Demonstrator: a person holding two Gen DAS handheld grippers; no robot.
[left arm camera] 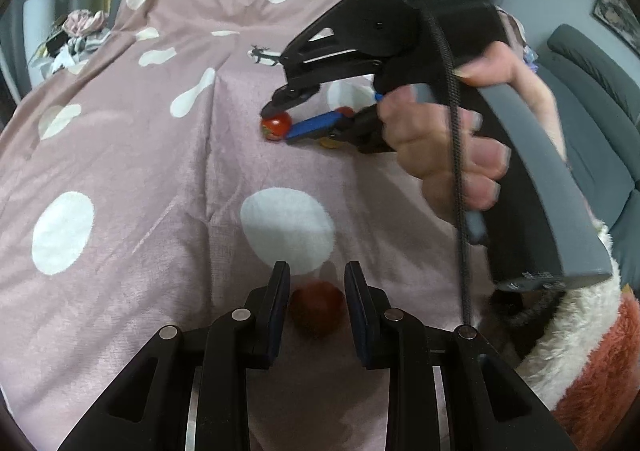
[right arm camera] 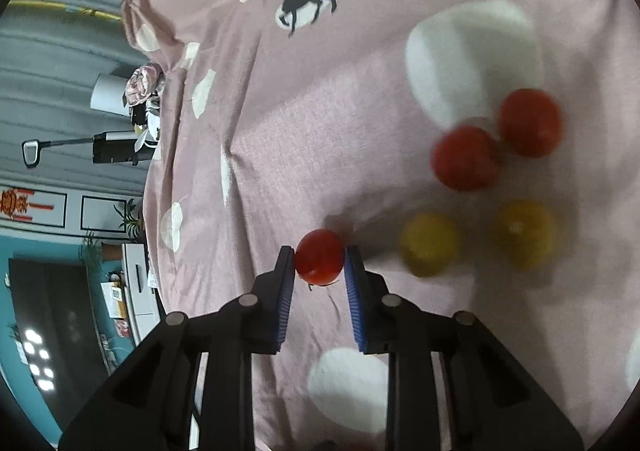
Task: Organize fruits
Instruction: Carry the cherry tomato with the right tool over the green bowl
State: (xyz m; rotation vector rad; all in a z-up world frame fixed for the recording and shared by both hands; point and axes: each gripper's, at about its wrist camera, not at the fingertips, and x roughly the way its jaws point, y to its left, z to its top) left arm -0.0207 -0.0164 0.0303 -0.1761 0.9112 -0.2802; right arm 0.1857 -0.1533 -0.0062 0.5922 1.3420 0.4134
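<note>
In the right wrist view my right gripper (right arm camera: 320, 257) is shut on a small red tomato (right arm camera: 320, 257) just above the pink spotted cloth (right arm camera: 280, 131). The same gripper (left arm camera: 280, 119) and tomato (left arm camera: 276, 124) show in the left wrist view. Two more red tomatoes (right arm camera: 466, 157) (right arm camera: 530, 123) lie touching at the right, and two yellow fruits (right arm camera: 428, 245) (right arm camera: 524, 233) lie below them. In the left wrist view my left gripper (left arm camera: 318, 275) is open around a dark red fruit (left arm camera: 318, 307) that lies on the cloth between the fingers without touching them.
The cloth (left arm camera: 120, 171) covers a wide soft surface with white dots and a deer print (right arm camera: 306, 3). A grey sofa (left arm camera: 592, 91) stands at the right. A fluffy white and pink sleeve (left arm camera: 580, 363) is at the lower right. Clutter (left arm camera: 76, 35) sits at the far left edge.
</note>
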